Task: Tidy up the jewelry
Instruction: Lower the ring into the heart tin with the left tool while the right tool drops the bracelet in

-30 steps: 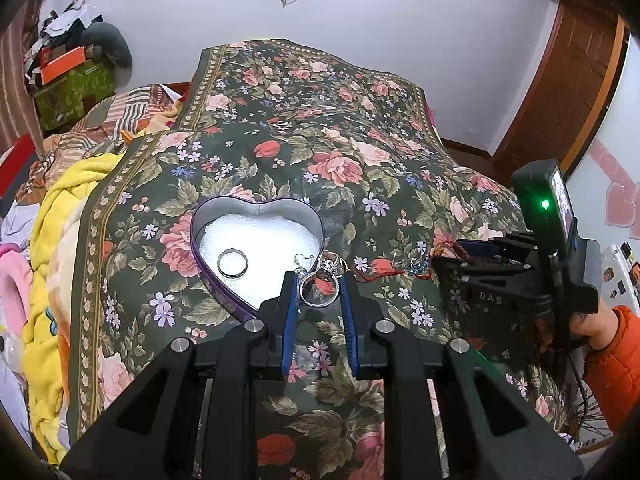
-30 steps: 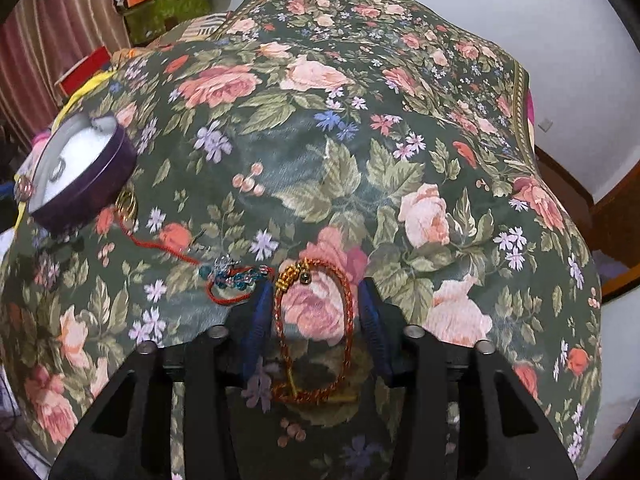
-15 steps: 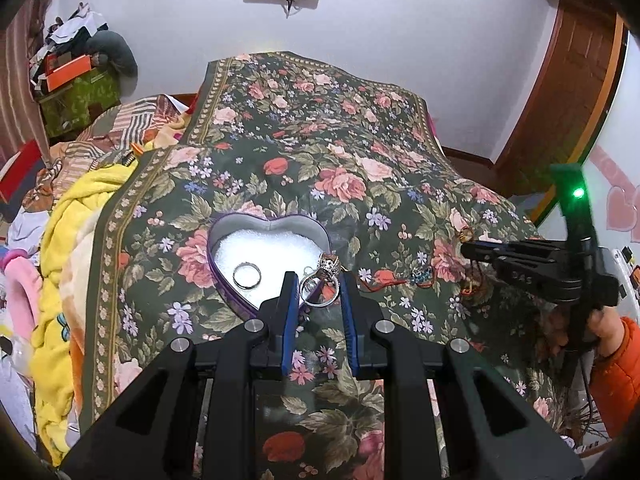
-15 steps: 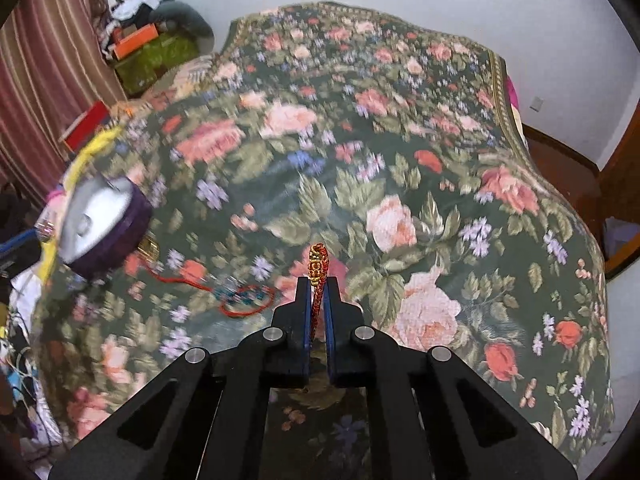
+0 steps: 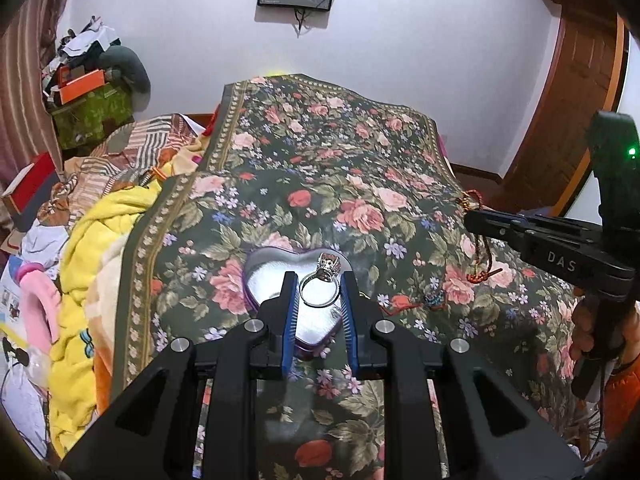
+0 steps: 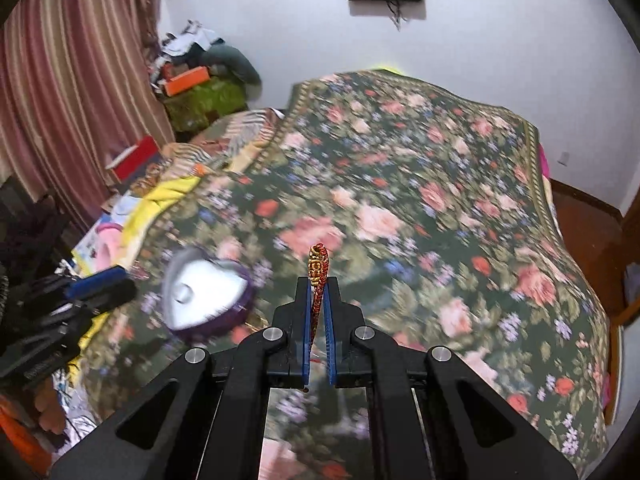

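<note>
My left gripper (image 5: 318, 280) is shut on a silver ring with a stone setting (image 5: 320, 294), holding it upright just above the purple heart-shaped tin (image 5: 264, 276) with its white lining. My right gripper (image 6: 318, 280) is shut on a red-and-gold braided bracelet (image 6: 318, 260), lifted clear of the floral bedspread (image 6: 400, 200). In the left wrist view that bracelet (image 5: 480, 252) dangles from the right gripper (image 5: 470, 216) to the right of the tin. The right wrist view is blurred; the tin (image 6: 208, 296) lies lower left, with the left gripper (image 6: 100, 284) beside it.
A red cord with blue beads (image 5: 424, 300) lies on the bedspread right of the tin. Yellow and pink blankets (image 5: 92, 260) are heaped along the bed's left side. Boxes and clothes (image 5: 88, 92) are piled in the far left corner. A hand in an orange sleeve (image 5: 624, 360) holds the right gripper.
The right gripper shut on the braided bracelet and lifted it off the bed. The left gripper rose and moved over the tin with the ring, hiding the plain ring inside.
</note>
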A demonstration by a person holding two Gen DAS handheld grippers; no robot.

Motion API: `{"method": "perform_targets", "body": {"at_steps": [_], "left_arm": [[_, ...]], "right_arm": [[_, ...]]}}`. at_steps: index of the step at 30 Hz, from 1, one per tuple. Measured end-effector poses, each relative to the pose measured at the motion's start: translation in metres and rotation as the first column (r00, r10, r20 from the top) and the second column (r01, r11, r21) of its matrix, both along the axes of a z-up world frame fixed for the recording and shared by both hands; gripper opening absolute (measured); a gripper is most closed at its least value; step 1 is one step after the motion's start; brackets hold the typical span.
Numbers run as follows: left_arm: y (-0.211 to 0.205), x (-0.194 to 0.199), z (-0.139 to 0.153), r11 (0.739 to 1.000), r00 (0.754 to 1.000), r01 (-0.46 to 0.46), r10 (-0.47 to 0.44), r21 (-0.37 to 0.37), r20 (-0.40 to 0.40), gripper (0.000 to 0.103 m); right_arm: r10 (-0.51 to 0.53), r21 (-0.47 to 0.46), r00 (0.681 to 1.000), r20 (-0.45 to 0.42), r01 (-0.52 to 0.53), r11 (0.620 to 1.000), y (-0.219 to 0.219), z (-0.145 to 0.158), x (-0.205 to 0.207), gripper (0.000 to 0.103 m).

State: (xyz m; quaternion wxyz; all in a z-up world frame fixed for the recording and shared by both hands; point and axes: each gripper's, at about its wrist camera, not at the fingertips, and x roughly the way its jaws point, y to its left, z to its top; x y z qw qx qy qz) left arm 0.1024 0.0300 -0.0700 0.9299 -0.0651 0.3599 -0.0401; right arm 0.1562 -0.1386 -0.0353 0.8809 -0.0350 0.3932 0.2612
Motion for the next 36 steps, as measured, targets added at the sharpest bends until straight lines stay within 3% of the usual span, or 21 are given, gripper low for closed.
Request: {"method": "perform_targets", "body": {"at_steps": [14, 36], "left_arm": [[0.027, 0.008, 0.004, 0.999, 0.999, -0.031, 0.031, 0.017, 0.018, 0.020], [0.040, 0.043, -0.041, 0.999, 0.997, -0.007, 0.004, -0.037, -0.083, 0.020]], "right_arm": [[0.088, 0.065, 0.996, 0.007, -0.089, 0.994, 0.060, 0.003, -0.002, 0.005], [0.156, 0.044, 0.979, -0.132, -0.151, 0.988, 0.102, -0.058, 0.014, 0.005]]}}
